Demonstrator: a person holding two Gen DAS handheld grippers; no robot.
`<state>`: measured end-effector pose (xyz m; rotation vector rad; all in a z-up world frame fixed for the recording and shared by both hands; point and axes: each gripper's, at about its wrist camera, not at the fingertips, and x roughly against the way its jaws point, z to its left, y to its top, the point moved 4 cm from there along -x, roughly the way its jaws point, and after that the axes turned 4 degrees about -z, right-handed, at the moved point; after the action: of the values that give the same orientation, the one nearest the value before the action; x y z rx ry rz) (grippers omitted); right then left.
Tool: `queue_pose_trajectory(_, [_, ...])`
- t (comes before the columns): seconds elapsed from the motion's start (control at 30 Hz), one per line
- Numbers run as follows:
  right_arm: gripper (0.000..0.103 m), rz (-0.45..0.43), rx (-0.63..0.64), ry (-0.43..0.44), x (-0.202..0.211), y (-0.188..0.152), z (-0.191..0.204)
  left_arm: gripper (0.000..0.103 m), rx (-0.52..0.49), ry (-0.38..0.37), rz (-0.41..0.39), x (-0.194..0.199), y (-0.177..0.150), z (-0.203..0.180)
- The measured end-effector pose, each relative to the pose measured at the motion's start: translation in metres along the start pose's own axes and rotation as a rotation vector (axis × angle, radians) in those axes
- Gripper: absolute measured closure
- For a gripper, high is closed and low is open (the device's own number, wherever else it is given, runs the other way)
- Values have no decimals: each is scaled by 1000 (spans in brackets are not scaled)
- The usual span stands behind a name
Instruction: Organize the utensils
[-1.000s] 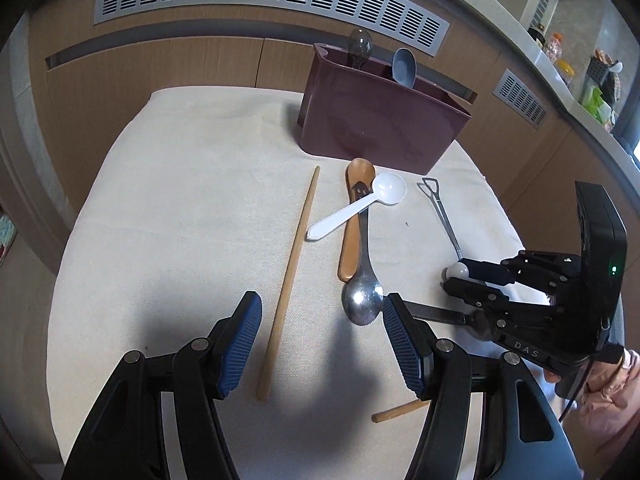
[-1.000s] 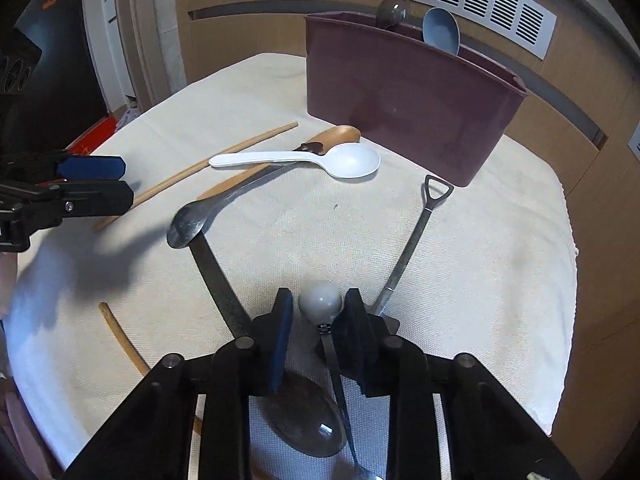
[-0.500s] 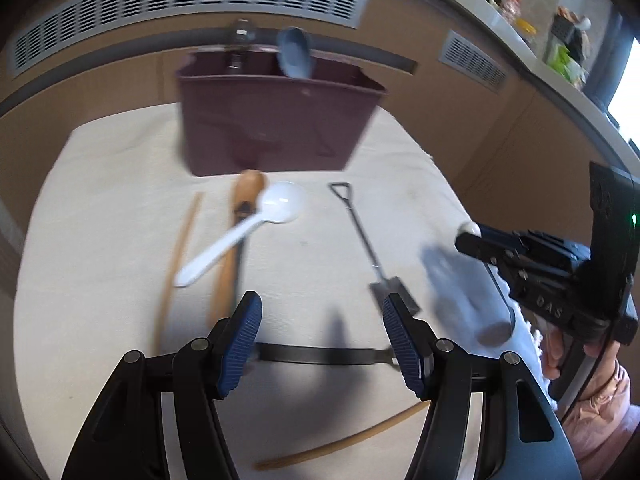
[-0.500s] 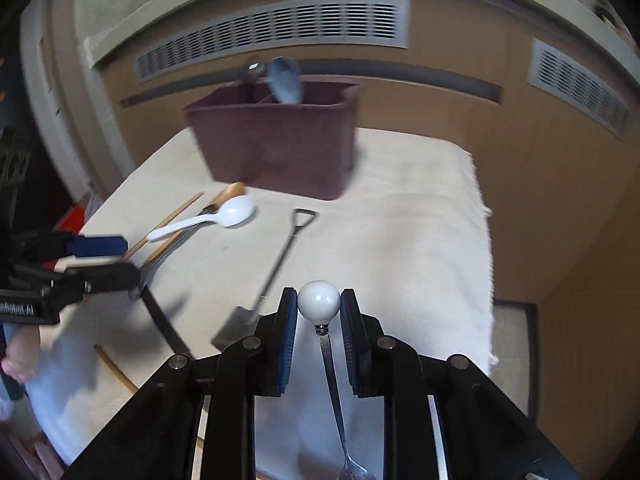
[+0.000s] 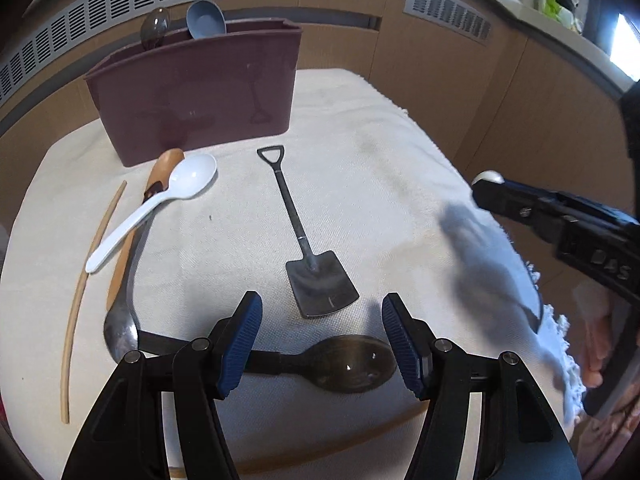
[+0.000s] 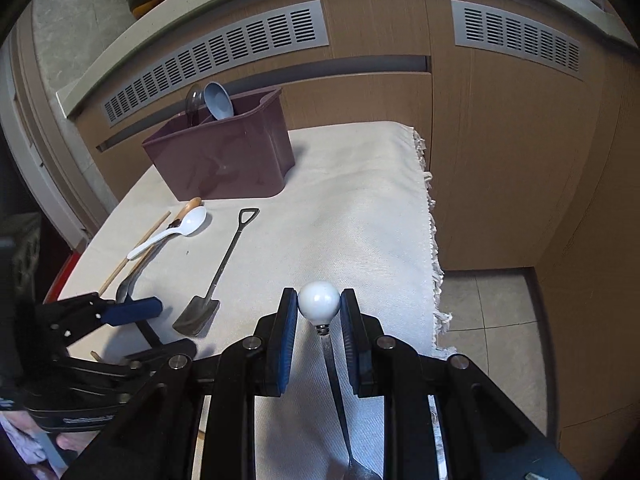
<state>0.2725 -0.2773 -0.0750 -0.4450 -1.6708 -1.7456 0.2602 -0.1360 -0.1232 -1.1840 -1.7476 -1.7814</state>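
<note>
My right gripper is shut on a metal utensil with a white ball end, held above the cloth's right side; it shows in the left wrist view. My left gripper is open, low over a dark spoon that lies crosswise between its fingers. A shovel-shaped spoon lies just ahead. A maroon utensil bin stands at the back, holding a blue spoon and a dark spoon.
At the left lie a white spoon, a wooden spoon, a steel spoon and a chopstick. Another chopstick lies near the front edge. The cloth's fringed edge drops to a tiled floor. Wooden cabinets stand behind.
My right gripper has lifted the ball-end utensil off the cloth and moved right. My left gripper has swung right, from over the steel spoon to over the dark spoon.
</note>
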Motion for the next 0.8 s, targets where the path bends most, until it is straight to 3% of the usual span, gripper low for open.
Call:
queue_pose_trajectory(0.17, [83,-37,7,-11,15,1,2,53,-5,29,-18,-10,4,0])
queue_pose_trajectory(0.23, [83,-45,10,-17,20,2,3,66,-11,25,-31,-9,6,2])
queue_pose_trajectory(0.43, [83,-52,23,-32,29,4,9,68,27,-23,-108,22,10,19])
queue_pose_trajectory(0.8, [83,-73,69,-27,40,16,37,70,52,8,-312,98,33,55])
